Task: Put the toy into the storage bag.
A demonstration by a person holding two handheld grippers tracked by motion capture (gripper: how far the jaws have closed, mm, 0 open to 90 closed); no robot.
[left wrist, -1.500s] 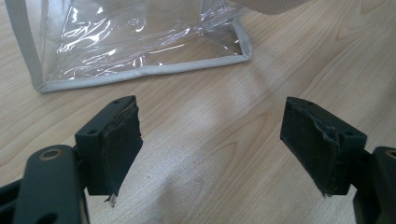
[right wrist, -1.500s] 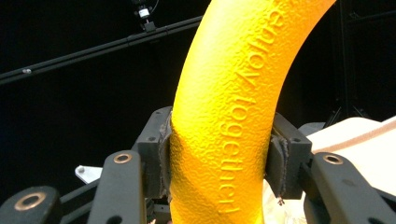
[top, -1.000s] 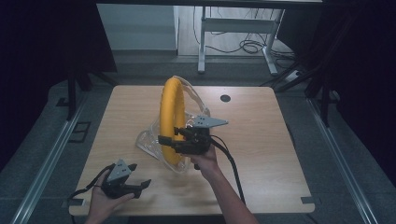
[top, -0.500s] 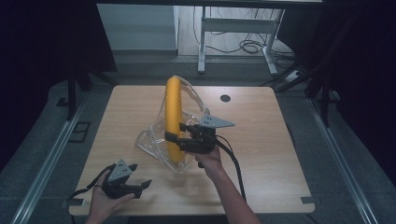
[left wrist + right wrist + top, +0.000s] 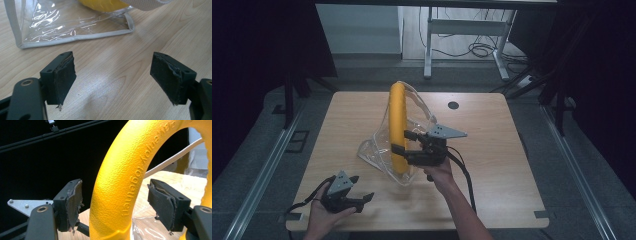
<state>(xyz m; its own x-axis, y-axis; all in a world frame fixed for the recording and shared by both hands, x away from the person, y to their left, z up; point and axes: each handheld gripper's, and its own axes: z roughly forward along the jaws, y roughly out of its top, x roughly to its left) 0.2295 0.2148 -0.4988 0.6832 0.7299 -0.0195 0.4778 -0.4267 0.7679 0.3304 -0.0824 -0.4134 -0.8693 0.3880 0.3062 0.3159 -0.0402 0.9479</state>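
The right gripper (image 5: 404,148) has let go: its pads (image 5: 75,203) now stand released either side of the textured yellow plastic ring (image 5: 125,182), upright in the clear plastic pouch (image 5: 384,150). The left gripper (image 5: 113,81) rests open.

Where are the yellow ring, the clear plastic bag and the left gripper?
yellow ring (image 5: 397,125), high view, on its upright front edge.
clear plastic bag (image 5: 72,23), left gripper view, on its flat clear side.
left gripper (image 5: 361,198), high view, between its open fingertips.
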